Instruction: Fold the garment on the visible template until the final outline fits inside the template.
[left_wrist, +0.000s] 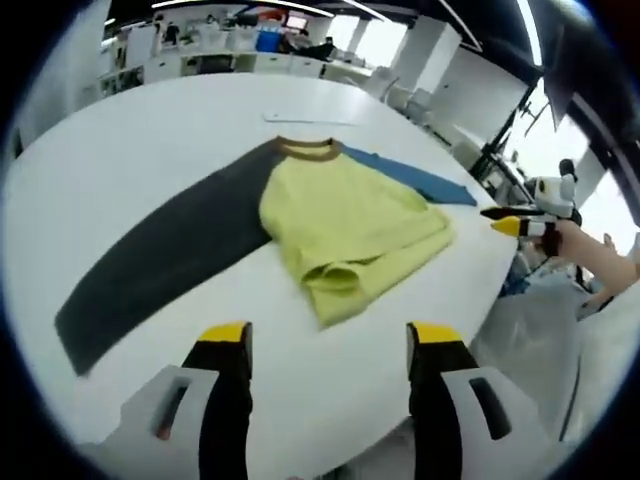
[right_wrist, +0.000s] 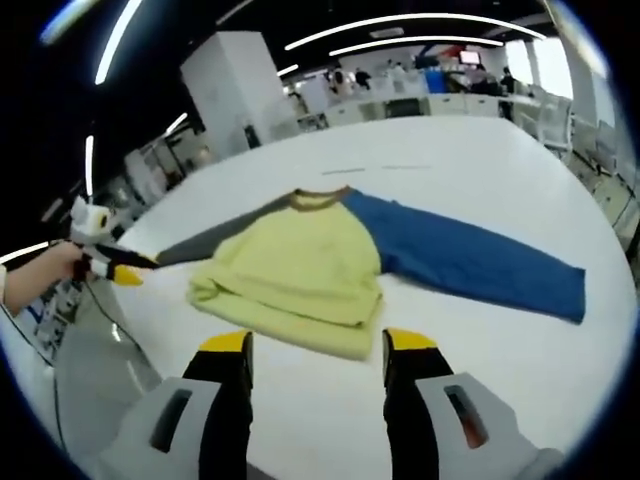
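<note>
Yellow-tipped jaws of left tool stood wide apart w/ nothing held, hovering over bare table just short of shirt. Right tool likewise open & empty, its jaws near the shirt's folded-up hem. Shirt lay flat mid-table, dark sleeve & blue sleeve spread out to opposite sides. Risk: grabbing only the top layer at the hem would likely drag the fold loose; a hard pull on a sleeve could slide the whole shirt toward the table edge.

Bright even overhead light, window glare upper right; soft shadows, strong fisheye bending at edges
</note>
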